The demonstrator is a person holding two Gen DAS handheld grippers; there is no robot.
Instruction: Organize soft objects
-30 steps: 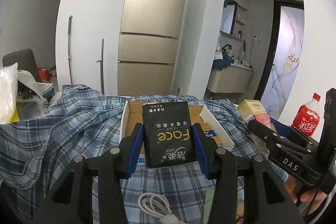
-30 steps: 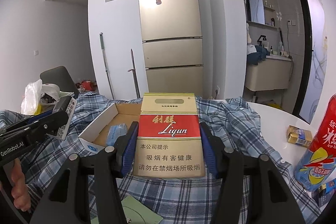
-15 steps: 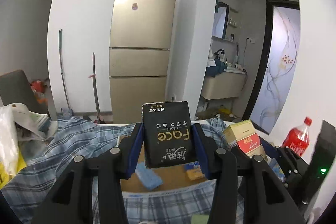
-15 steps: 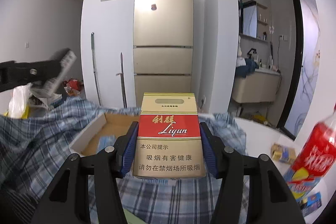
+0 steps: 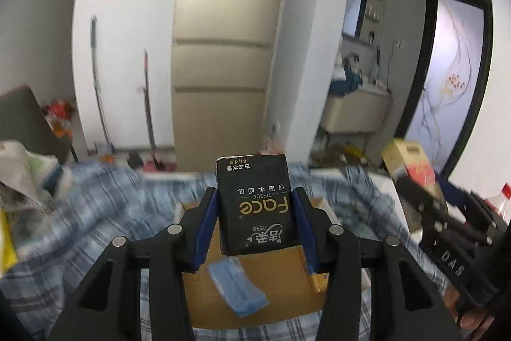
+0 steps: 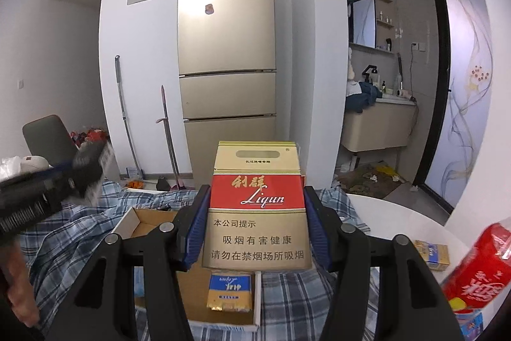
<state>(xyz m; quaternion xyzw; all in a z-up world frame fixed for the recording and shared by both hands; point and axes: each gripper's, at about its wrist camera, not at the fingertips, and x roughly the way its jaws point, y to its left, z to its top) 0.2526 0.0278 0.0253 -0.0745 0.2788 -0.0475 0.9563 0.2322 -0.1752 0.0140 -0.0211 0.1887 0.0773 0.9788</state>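
Gripping both items above the open cardboard box (image 5: 281, 283), each tool holds its load clear of the tray, probably so either can be lowered in without snagging the plaid cloth (image 6: 76, 245). The left gripper (image 5: 254, 222) is clenched on the black tissue pack (image 5: 254, 206); the pack's long axis runs away from the camera along the fingers, with its printed face up and the lettering inverted. The right gripper (image 6: 255, 229) is clamped on the gold-and-red carton (image 6: 257, 206), long axis likewise pointing forward, lettering upright. Inside the box lie a blue packet (image 5: 238, 286) and a small gold pack (image 6: 230, 291). Beyond, blurred in the left wrist view, stands the refrigerator (image 6: 226, 53).
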